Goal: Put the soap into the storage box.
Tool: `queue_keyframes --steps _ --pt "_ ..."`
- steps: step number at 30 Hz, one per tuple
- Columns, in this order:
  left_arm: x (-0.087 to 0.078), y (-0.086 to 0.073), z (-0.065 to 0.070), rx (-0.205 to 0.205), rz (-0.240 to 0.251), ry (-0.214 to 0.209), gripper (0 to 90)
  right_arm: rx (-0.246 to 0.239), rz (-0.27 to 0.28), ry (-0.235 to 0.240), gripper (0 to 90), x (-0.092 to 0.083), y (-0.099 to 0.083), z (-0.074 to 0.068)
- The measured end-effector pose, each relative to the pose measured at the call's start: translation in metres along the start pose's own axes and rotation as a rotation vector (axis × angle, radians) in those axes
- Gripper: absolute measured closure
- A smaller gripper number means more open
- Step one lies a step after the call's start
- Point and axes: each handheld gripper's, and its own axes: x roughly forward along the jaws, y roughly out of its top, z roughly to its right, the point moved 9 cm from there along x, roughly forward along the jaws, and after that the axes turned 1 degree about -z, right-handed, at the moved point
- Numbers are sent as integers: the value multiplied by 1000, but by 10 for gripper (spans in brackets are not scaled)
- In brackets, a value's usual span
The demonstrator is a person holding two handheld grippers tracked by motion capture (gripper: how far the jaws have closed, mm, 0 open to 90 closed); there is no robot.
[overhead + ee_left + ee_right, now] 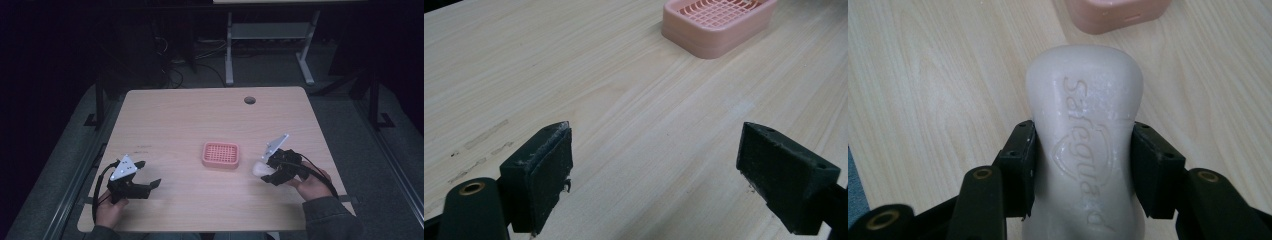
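A pink soap dish [220, 154] with a grid top sits near the middle of the wooden table [190, 120]. Just right of it my right gripper [268, 170] is shut on a white bar of soap [260, 169]. In the right gripper view the soap [1087, 135] bears raised lettering and is clamped at its narrow waist between both jaws, with the dish's edge [1118, 12] beyond it. My left gripper [148, 175] stands open at the front left, nothing between its jaws. The left gripper view has the gripper [654, 170] over bare wood, the dish [719, 22] far off at upper right.
A round cable hole [249, 100] lies near the table's far edge. Beyond the table stands a white desk frame [267, 45] with cables on the floor. Faint scuff marks [481, 145] mark the wood by the left jaw.
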Motion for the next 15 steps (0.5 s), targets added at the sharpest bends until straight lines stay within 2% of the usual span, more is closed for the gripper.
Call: queue_keyframes --steps 6,15 --pt "0 1 0 0 6 0 145 -10 0 0 489 -1 11 2" --pt "0 1 0 4 5 -1 145 -55 -10 3 488 2 33 7"
